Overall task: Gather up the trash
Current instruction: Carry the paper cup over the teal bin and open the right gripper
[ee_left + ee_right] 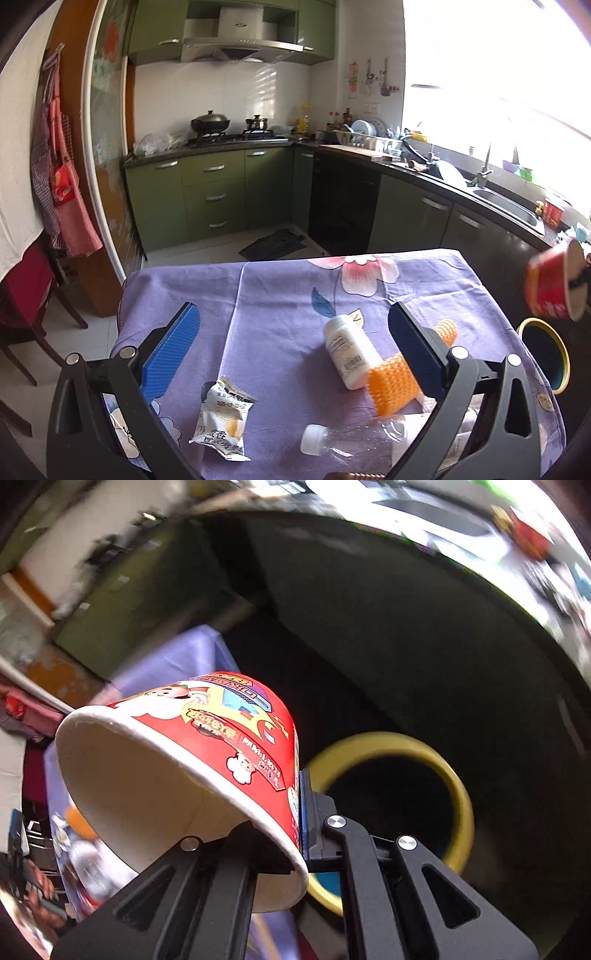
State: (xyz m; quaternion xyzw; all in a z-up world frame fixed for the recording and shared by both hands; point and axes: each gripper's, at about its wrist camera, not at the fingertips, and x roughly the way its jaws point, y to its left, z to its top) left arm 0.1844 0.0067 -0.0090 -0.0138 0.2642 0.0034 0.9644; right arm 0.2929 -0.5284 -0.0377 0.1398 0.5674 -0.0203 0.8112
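My right gripper [298,808] is shut on the wall of a red paper cup [184,757], with one finger inside the rim and one outside. The tilted cup hangs beside the table, over a dark bin with a yellow rim [391,744]. In the left wrist view the same cup [554,284] is in the air at the far right, above the bin [543,325]. My left gripper [295,350] stands open over the purple floral tablecloth [280,295]. Below it lie a white pill bottle [351,354], an orange mesh sleeve [395,384], a snack wrapper [225,417] and a clear plastic bottle [354,439].
Green kitchen cabinets [214,195] and a dark counter with a sink [509,210] run behind and to the right of the table. A dark floor mat [273,243] lies beyond the table's far edge. A wooden chair [33,295] stands at the left.
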